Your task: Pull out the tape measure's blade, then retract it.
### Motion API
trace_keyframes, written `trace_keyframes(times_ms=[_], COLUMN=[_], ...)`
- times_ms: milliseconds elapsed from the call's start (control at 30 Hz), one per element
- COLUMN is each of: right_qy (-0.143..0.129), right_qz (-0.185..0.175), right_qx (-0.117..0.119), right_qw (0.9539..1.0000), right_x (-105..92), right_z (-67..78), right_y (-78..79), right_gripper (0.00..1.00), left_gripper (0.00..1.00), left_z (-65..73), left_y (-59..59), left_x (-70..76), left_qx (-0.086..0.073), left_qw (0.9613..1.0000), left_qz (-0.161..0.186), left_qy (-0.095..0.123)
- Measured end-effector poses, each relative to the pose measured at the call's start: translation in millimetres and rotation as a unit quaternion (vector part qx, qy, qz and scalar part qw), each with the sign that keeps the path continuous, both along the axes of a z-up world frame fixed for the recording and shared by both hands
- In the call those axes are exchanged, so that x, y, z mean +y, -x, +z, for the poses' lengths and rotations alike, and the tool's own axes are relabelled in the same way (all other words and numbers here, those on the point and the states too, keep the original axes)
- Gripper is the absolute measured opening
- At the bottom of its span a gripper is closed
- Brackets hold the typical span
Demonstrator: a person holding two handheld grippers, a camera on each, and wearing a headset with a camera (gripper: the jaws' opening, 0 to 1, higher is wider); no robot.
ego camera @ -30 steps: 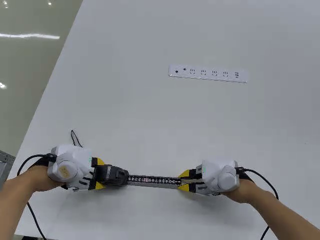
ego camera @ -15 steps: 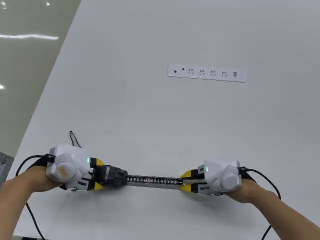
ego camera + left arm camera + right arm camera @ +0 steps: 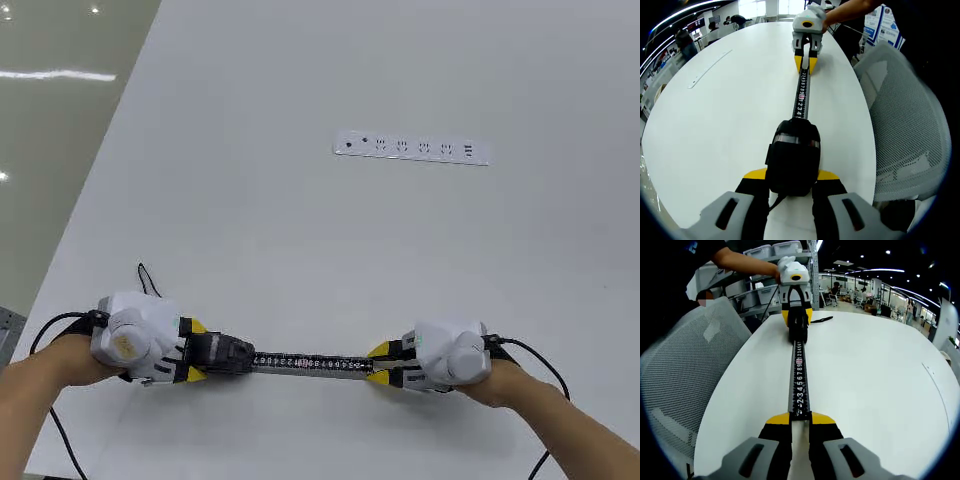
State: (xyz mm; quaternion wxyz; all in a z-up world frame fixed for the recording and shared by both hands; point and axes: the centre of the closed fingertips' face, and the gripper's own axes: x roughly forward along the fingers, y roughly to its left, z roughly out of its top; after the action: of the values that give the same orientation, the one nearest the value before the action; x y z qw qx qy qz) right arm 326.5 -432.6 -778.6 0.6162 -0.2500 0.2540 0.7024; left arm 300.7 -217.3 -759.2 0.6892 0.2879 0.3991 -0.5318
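Note:
A black tape measure case (image 3: 226,354) (image 3: 792,156) lies low over the white table near its front edge, and my left gripper (image 3: 193,351) (image 3: 790,179) is shut on it. The blade (image 3: 312,363) (image 3: 801,95) (image 3: 798,377) runs out of the case to the right, its numbered face up. My right gripper (image 3: 377,363) (image 3: 800,418) is shut on the blade's free end. In the left gripper view the right gripper (image 3: 805,60) shows at the far end of the blade; in the right gripper view the left gripper (image 3: 796,315) holds the case (image 3: 798,325) at the far end.
A white power strip (image 3: 411,147) lies on the table (image 3: 300,220) well beyond the grippers. A thin black cable (image 3: 150,275) curls behind the left gripper. A mesh office chair (image 3: 910,125) (image 3: 685,365) stands at the table's near edge. The floor drops off at the left.
The right gripper has moved further right with the blade's end, so more of the blade is out of the case. The left gripper and case have stayed nearly still.

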Motion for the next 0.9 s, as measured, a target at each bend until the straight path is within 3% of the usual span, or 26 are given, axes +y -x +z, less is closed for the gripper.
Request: trace_keyframes(times_ms=[900], right_qy=[0.009], right_qz=[-0.001], right_qx=[0.0], right_qw=[1.0], right_x=[-15.4], right_z=[-1.4], right_y=[-2.2], right_gripper=[0.09], left_gripper=[0.29], left_z=[-0.4], left_y=[0.2], left_x=[-0.4], left_qx=[0.002], left_qw=[1.0], left_qz=[-0.001], left_qy=[0.0])
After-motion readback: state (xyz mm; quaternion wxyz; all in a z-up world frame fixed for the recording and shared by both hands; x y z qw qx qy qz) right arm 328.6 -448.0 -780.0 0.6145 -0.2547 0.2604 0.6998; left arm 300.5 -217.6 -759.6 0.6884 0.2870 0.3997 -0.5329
